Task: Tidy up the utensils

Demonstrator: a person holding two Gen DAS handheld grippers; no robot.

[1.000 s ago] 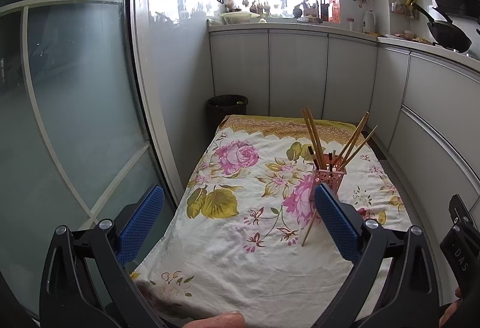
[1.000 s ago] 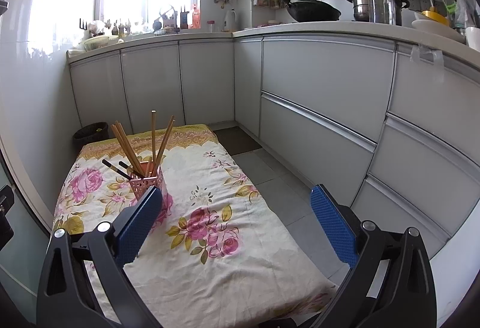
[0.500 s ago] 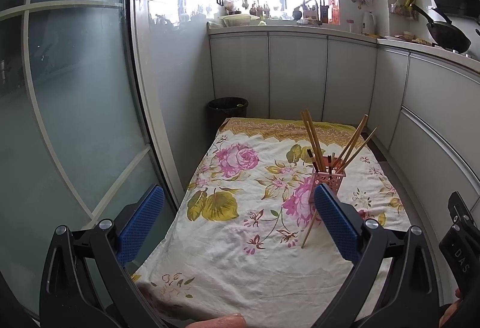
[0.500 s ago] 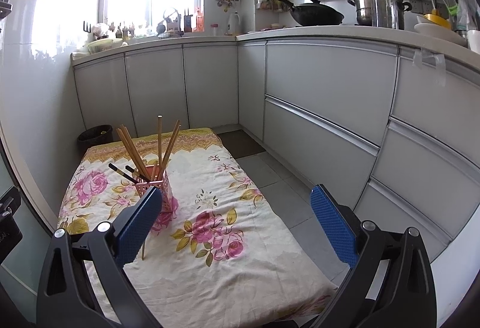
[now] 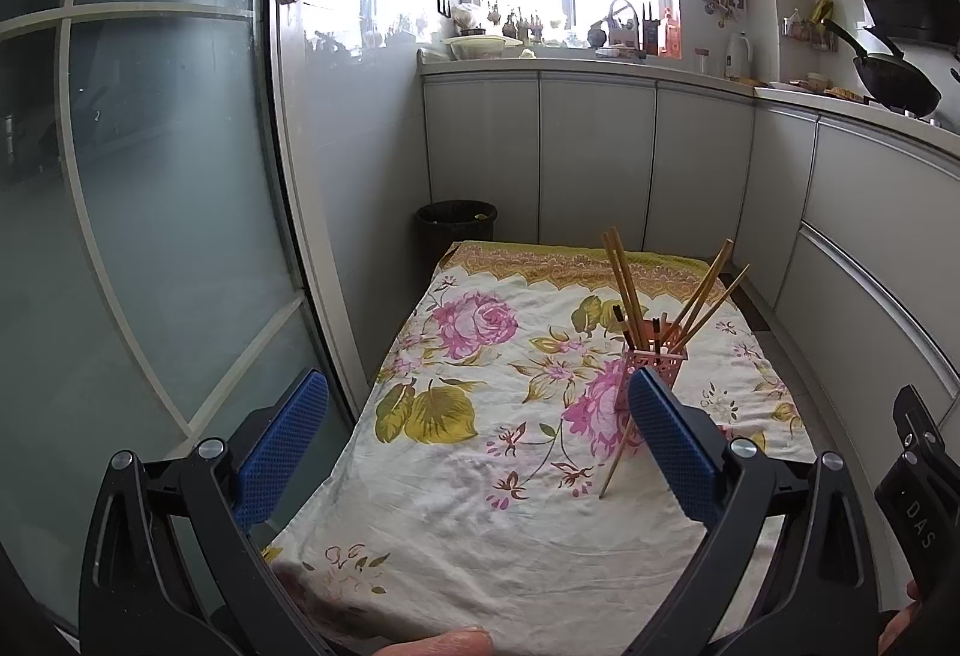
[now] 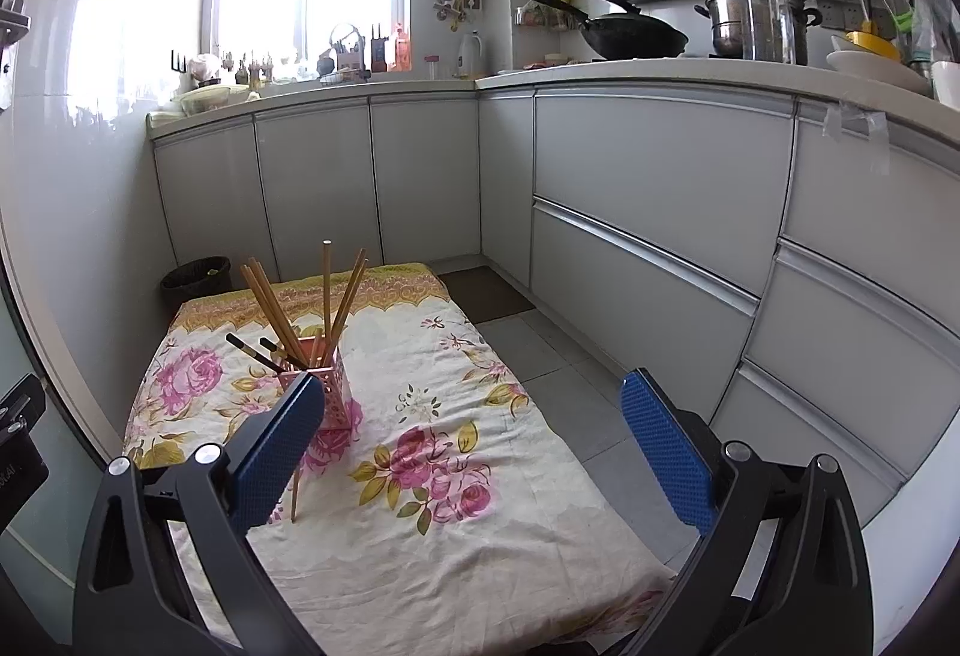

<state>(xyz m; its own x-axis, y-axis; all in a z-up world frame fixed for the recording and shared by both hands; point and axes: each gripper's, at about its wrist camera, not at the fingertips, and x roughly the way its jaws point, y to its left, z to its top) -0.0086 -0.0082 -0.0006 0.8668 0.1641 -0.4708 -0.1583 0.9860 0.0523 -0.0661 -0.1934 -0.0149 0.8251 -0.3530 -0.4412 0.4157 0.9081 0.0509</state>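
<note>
A pink perforated holder point(image 5: 657, 365) point(image 6: 327, 389) stands on a floral cloth point(image 5: 480, 476) point(image 6: 420, 506) and holds several wooden chopsticks point(image 5: 624, 284) point(image 6: 327, 290) plus dark ones point(image 6: 252, 351). One loose wooden chopstick point(image 5: 618, 455) point(image 6: 295, 488) lies on the cloth in front of the holder. My left gripper point(image 5: 474, 446) is open and empty, well back from the holder. My right gripper point(image 6: 474, 443) is also open and empty, with the holder behind its left finger point(image 6: 276, 452).
Grey cabinets point(image 6: 648, 212) run along the back and right. A glass door point(image 5: 150, 236) stands at the left. A black bin point(image 5: 457, 224) sits beyond the cloth's far end. Grey floor tiles point(image 6: 570, 386) lie right of the cloth. A thumb point(image 5: 444, 643) shows at the bottom edge.
Both grippers have drawn back and risen a little, so the holder and cloth sit slightly lower in view. Nothing was grasped or let go.
</note>
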